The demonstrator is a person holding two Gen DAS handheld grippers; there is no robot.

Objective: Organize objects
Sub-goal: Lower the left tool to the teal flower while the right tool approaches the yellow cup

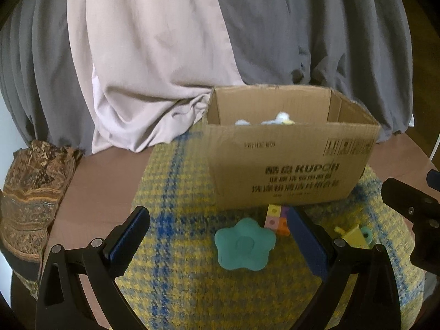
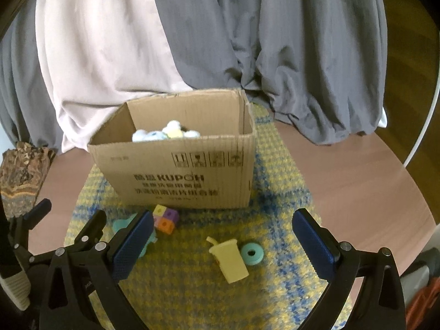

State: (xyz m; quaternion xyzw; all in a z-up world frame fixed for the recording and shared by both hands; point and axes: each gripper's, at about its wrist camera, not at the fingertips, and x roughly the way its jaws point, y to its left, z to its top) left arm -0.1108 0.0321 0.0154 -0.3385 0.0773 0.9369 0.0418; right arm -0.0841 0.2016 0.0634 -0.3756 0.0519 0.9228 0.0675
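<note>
A round brown counter carries a yellow-and-blue checked mat before grey and pink drapes. The left tongs hover low over the mat, prongs wide apart, a teal star-shaped toy between them. The right tongs likewise stand apart, framing a toppled yellow toy cup touching a teal ring. Coloured cubes lie just before the cardboard box, which holds pale toys.
</note>
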